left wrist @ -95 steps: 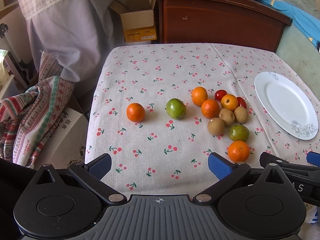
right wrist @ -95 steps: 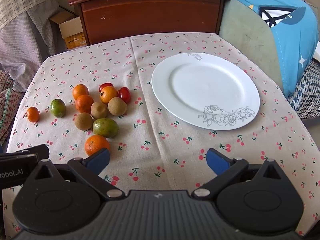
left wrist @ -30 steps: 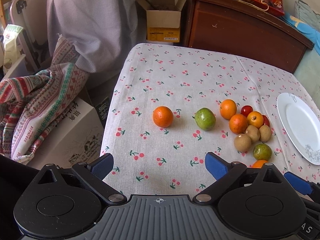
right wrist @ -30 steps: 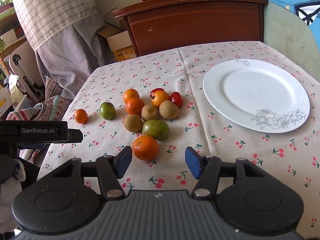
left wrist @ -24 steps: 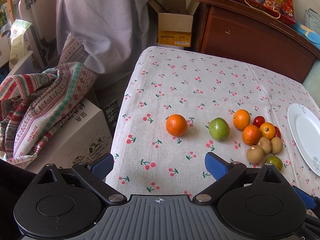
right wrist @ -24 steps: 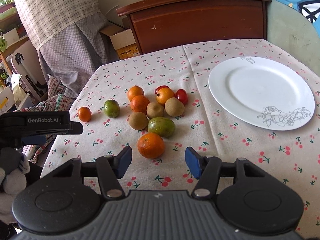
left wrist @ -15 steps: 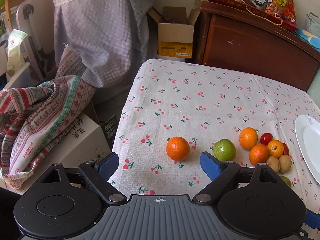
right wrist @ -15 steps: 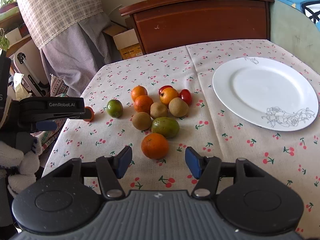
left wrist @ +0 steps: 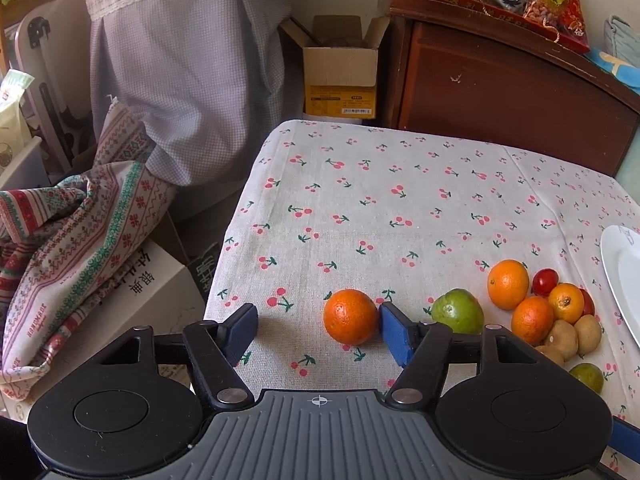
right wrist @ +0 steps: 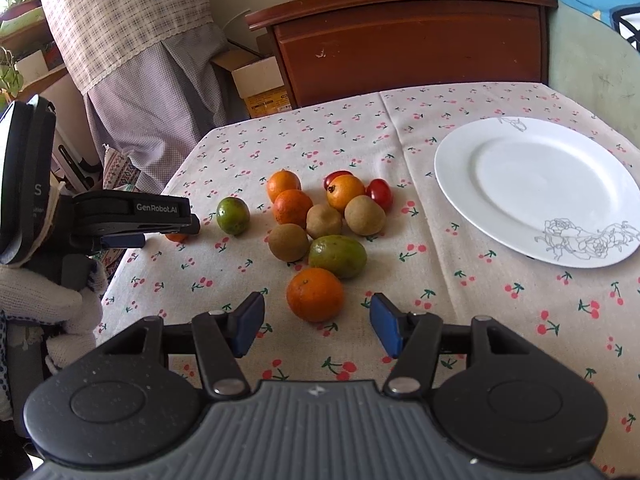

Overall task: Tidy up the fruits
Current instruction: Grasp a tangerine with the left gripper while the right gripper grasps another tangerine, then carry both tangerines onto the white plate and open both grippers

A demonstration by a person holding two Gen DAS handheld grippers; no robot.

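Two handheld grippers work over a cherry-print tablecloth (left wrist: 400, 208) strewn with fruit. At left, the left gripper (left wrist: 318, 330) stands spread wide around a lone orange (left wrist: 350, 317), which sits on the cloth between its blue pads; the right-hand pad (left wrist: 394, 338) lies just beside the fruit, perhaps touching it, though the angle makes that hard to judge, while the other pad is well apart. Nothing is clamped. Just to the right of that pad rests a green fruit (left wrist: 458, 312).

At right, the right gripper (right wrist: 318, 330) is likewise spread, its pads flanking a second orange (right wrist: 315, 294) that lies on the cloth just ahead of them, touched by neither. Directly behind that orange sits a larger green fruit (right wrist: 338, 256), and beyond it the main cluster: three brown kiwis (right wrist: 288, 242), two more oranges (right wrist: 292, 208), a small orange fruit with a dark tip (right wrist: 345, 192) and two red cherry tomatoes (right wrist: 379, 194), packed close together.

A white plate (right wrist: 536, 188) with a line-drawn rose on its near rim lies to the right of the cluster, well apart from it and bare of fruit.

Seen from the right wrist camera, the left tool is held in a white-gloved hand (right wrist: 52, 304) at the table's left edge. A dark wooden cabinet (right wrist: 404, 36) stands behind the table, and a cardboard box (left wrist: 340, 76) sits on the floor next to it.
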